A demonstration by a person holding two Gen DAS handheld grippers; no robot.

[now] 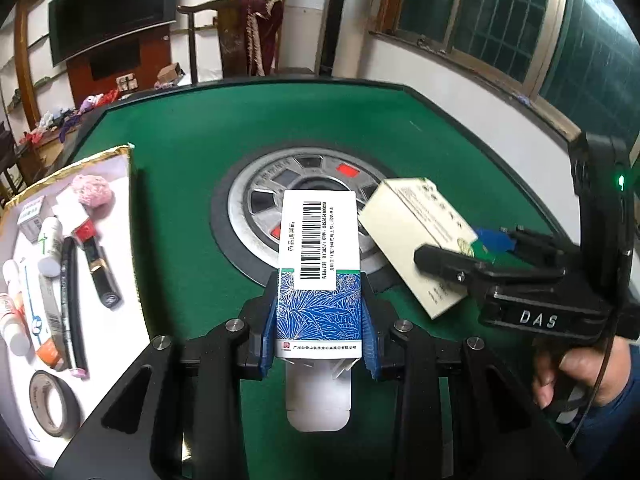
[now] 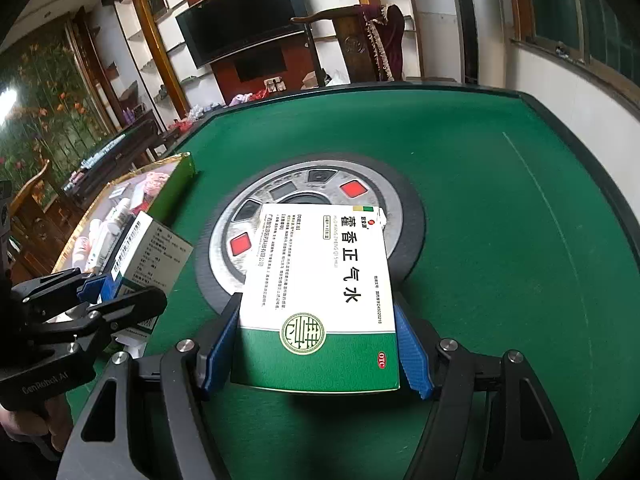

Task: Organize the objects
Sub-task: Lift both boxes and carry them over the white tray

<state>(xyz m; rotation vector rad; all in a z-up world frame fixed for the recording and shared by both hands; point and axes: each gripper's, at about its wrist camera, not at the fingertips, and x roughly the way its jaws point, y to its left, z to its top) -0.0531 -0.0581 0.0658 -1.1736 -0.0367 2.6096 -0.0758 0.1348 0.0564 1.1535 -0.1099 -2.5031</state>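
The flat green and white cardboard box [image 2: 320, 304] says "OTC" and "藿香正气水". The black right gripper [image 1: 456, 256] says "DAS". The black left gripper [image 2: 116, 300] may say "GenRobot AI".

Right gripper [image 2: 318, 354] clamped on the white-and-green medicine box [image 2: 320, 292], blue pads [image 2: 412, 356] pressing both long sides, box lifted over the green tabletop [image 2: 500, 220]. Round metal hub [image 2: 320, 192] just ahead. Left gripper [image 2: 116, 296] off to the left, holding a smaller barcode box [image 2: 152, 248].
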